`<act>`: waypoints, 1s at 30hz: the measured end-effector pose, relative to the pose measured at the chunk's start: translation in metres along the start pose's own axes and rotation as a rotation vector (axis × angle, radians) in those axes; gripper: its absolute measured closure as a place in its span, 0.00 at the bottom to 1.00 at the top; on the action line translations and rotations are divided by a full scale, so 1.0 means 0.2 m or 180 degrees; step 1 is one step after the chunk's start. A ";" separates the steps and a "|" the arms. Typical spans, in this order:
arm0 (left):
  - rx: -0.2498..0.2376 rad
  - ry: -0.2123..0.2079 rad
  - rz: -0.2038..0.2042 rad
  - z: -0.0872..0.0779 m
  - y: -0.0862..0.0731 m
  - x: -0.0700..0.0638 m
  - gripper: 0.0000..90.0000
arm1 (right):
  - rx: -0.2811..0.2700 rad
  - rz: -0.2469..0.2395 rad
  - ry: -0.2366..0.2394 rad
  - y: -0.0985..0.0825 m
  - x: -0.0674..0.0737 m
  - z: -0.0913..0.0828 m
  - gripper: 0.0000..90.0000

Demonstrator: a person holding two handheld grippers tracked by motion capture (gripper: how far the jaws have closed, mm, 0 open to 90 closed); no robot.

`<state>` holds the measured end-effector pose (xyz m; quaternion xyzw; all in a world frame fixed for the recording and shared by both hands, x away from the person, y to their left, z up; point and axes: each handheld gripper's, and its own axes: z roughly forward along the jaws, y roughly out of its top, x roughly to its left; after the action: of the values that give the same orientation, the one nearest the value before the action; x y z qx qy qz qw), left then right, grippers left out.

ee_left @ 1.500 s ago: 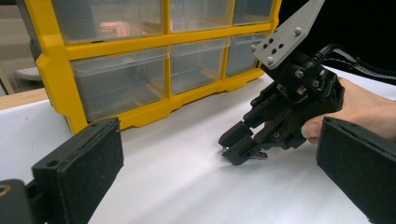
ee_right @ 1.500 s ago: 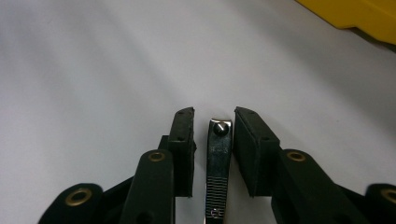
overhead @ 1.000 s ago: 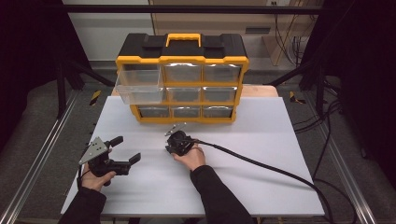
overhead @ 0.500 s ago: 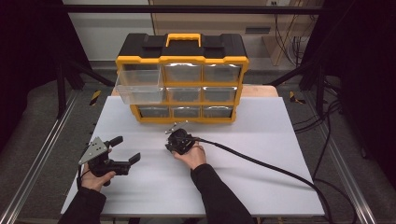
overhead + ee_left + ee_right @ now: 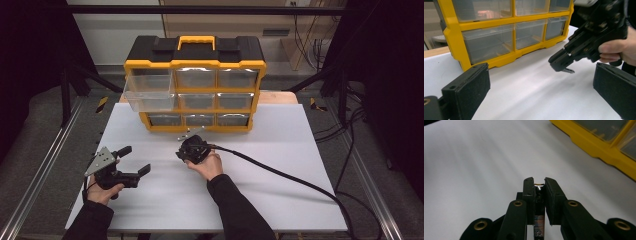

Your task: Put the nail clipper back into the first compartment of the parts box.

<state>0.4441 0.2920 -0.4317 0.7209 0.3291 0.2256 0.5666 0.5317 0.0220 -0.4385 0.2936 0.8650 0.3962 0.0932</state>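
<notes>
Right claw slightly higher, perhaps.

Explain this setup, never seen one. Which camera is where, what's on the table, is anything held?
No robot arm here: a person holds a handheld claw in each hand. The high view looks down on the white table. On it stands a yellow organizer of clear drawers, its top-left drawer pulled out. The other two pictures come from cameras riding on each claw. The left claw is open and holds nothing. The right claw is shut on a thin metal piece, just above the table; what it is I cannot tell.
</notes>
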 end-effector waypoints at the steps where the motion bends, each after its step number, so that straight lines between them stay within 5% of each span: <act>1: 0.0003 0.0002 0.0003 0.00 0.00 0.00 0.01 | -0.0022 -0.0049 -0.0019 0.00 0.00 -0.01 0.88; 30: 0.0032 0.0001 -0.0010 0.01 -0.01 0.00 0.01 | -0.0707 -0.0313 0.0062 0.15 0.09 -0.48 0.88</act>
<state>0.4452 0.2909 -0.4333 0.7232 0.3315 0.2231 0.5633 0.4924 -0.0127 -0.3511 0.2348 0.8300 0.4874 0.1361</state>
